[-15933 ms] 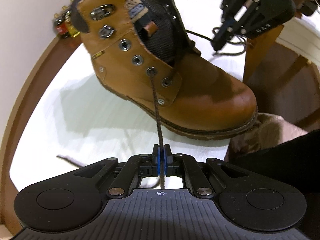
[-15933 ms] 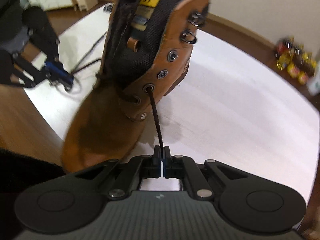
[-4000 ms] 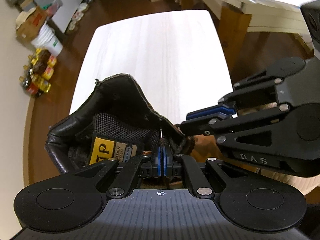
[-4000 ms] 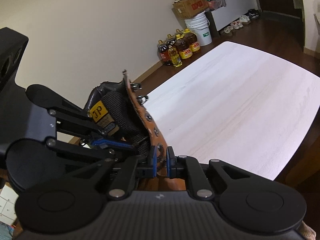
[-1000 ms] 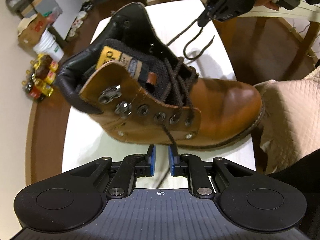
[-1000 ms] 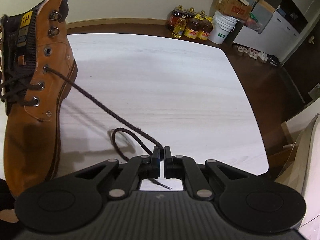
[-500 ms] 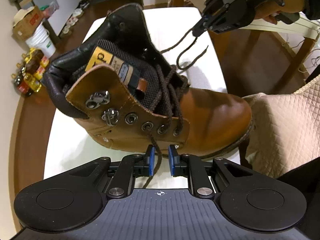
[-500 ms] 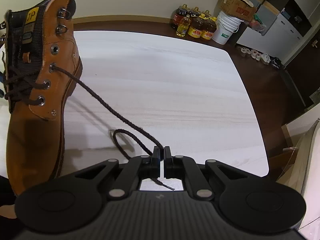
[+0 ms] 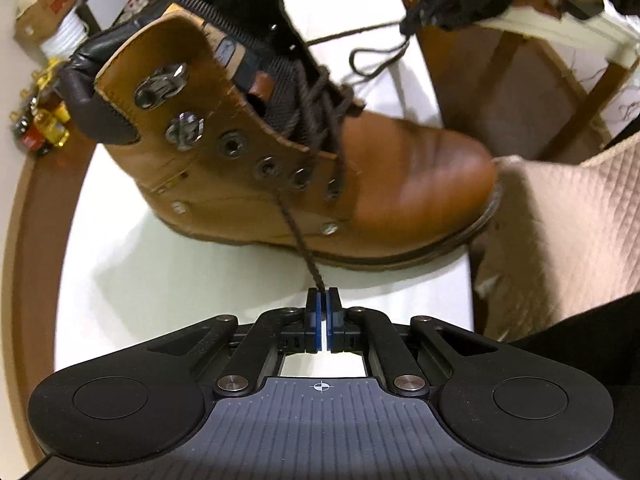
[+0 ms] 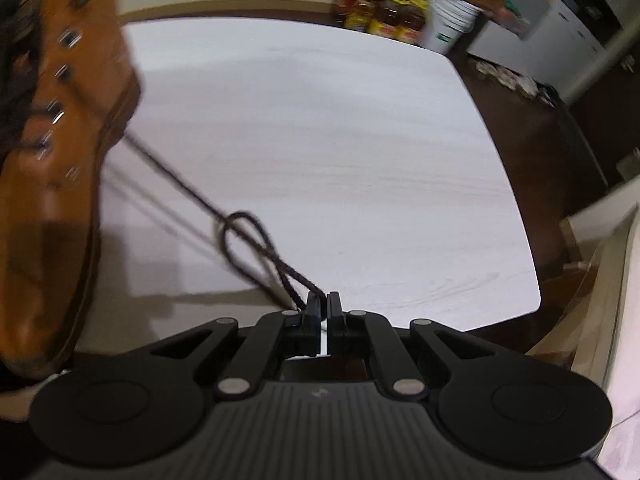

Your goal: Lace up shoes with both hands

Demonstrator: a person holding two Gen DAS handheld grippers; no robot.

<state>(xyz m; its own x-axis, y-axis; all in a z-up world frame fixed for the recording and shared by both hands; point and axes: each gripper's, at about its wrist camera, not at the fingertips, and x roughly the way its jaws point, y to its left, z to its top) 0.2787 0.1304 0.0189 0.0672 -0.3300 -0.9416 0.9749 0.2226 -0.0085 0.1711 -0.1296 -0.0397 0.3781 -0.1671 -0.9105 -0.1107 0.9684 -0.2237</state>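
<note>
Bright indoor light glares off the white table (image 10: 360, 152); fisheye bends the edges; the boot (image 10: 60, 160) is motion-blurred, casting soft shadows.

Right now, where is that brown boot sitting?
In the left wrist view the brown boot stands on the white table, toe pointing right toward a quilted cloth.

The left gripper (image 9: 322, 300), open around the dark brown braided lace (image 9: 294, 224) a second ago, is closing its jaws on it (the pads now pinch it).
</note>
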